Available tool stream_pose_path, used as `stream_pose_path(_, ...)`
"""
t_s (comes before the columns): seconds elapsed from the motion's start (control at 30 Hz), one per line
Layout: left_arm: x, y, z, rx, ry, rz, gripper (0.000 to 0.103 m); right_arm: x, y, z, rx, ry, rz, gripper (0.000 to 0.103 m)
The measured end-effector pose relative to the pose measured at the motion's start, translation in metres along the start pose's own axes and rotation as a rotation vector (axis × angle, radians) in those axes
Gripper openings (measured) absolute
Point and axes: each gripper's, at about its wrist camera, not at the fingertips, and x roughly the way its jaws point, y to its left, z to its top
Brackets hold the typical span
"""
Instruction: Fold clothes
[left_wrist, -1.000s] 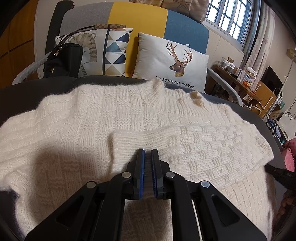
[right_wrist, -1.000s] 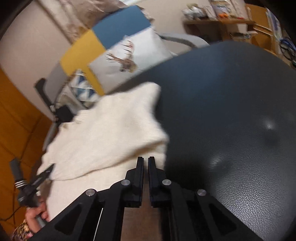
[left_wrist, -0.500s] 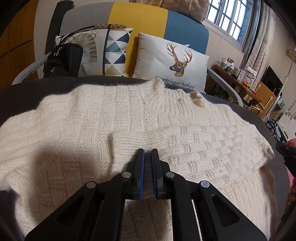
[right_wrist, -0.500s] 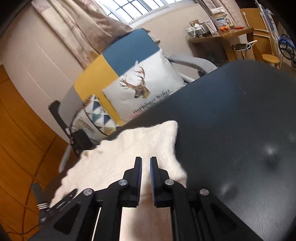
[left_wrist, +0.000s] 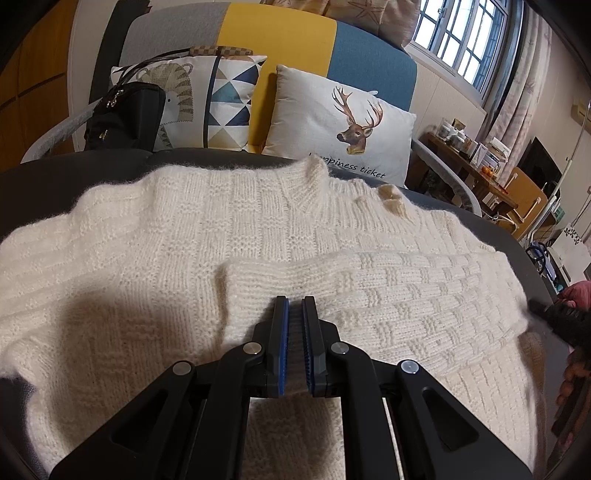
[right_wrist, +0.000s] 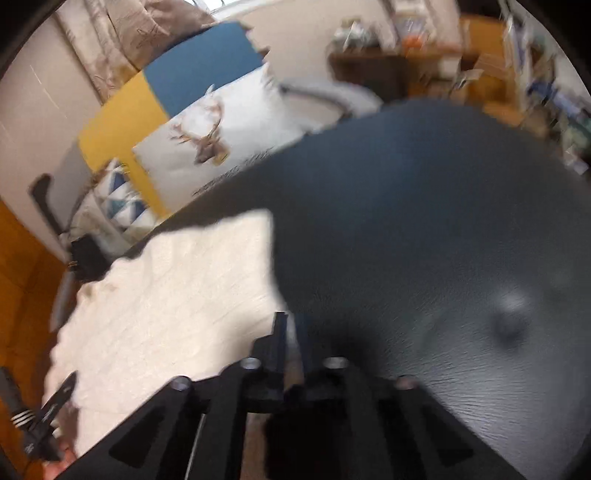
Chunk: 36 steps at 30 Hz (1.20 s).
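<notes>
Cream chunky-knit sweater lying spread on dark leather-look round table, collar toward far edge. Knit sleeve lying folded across sweater's front. White deer-print cushion sitting behind table's far edge on multicolour sofa; triangle-pattern cushion sitting left of it; black handbag sitting further left.

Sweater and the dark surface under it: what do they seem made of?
Sweater: chunky cream knit, probably wool or acrylic; basket-weave blocks, ribbed collar, fuzzy halo at the edges. Dark surface: likely leather or faux leather; fine grain, soft sheen, a dimple.
</notes>
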Motion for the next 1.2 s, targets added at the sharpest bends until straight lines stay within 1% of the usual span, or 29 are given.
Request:
stream_pose_path(0.13,0.0,0.0,-0.001,0.003,-0.001,0.003,0.008,-0.001,0.037,0.01,-0.066,-0.022,0.138,0.014)
stream_pose_path(0.23,0.0,-0.001,-0.001,0.005,-0.001,0.005,0.008,0.028,0.072,0.01,-0.176,0.042,0.172,0.014)
stream_pose_path(0.3,0.0,-0.001,-0.001,0.005,-0.002,0.005,0.008,0.043,0.081,0.006,-0.207,0.075,0.158,0.014)
stream_pose_path(0.33,0.0,-0.001,-0.001,0.004,-0.002,0.003,0.008,0.051,0.082,0.004,-0.217,0.086,0.132,0.014)
stream_pose_path(0.37,0.0,-0.001,-0.001,0.003,-0.002,0.002,0.008,0.057,0.081,0.003,-0.222,0.088,0.108,0.012)
stream_pose_path(0.4,0.0,-0.001,-0.001,0.003,-0.003,0.001,0.008,0.058,0.076,0.002,-0.214,0.071,0.091,0.01)
stream_pose_path(0.47,0.001,0.0,-0.001,0.004,-0.003,0.001,0.008,0.059,0.065,0.003,-0.188,0.041,0.061,0.0)
stream_pose_path(0.53,0.001,0.0,-0.001,0.005,-0.003,0.001,0.008,0.059,0.056,0.007,-0.13,0.042,0.047,0.0)
stream_pose_path(0.6,0.001,0.0,-0.001,0.006,-0.003,0.002,0.008,0.053,0.058,0.01,-0.095,0.05,0.025,0.0)
stream_pose_path(0.63,0.001,0.0,-0.001,0.006,-0.003,0.002,0.008,0.049,0.062,0.01,-0.082,0.051,0.023,0.005)
stream_pose_path(0.67,0.001,0.0,-0.001,0.006,-0.003,0.002,0.008,0.045,0.07,0.01,-0.078,0.042,0.054,0.01)
stream_pose_path(0.7,0.001,0.0,-0.001,0.006,-0.003,0.002,0.008,0.04,0.082,0.007,-0.093,0.035,0.106,0.011)
stream_pose_path(0.77,0.001,0.0,-0.001,0.006,-0.003,0.003,0.008,0.034,0.114,-0.004,-0.17,0.042,0.205,0.011)
stream_pose_path(0.87,0.001,0.0,-0.001,0.006,-0.003,0.002,0.008,0.038,0.162,-0.024,-0.297,0.078,0.307,0.011)
stream_pose_path(0.97,0.001,0.0,-0.001,0.006,-0.003,0.001,0.008,0.046,0.197,-0.044,-0.403,0.108,0.354,0.011)
stream_pose_path(1.07,0.001,0.002,-0.001,0.003,-0.003,-0.003,0.008,0.061,0.221,-0.063,-0.481,0.144,0.345,0.012)
stream_pose_path(1.13,0.001,0.002,0.0,0.0,-0.001,-0.005,0.008,0.065,0.23,-0.072,-0.529,0.15,0.295,0.012)
stream_pose_path(1.2,0.001,0.002,0.0,-0.004,0.002,-0.009,0.008,0.066,0.236,-0.076,-0.561,0.133,0.255,0.012)
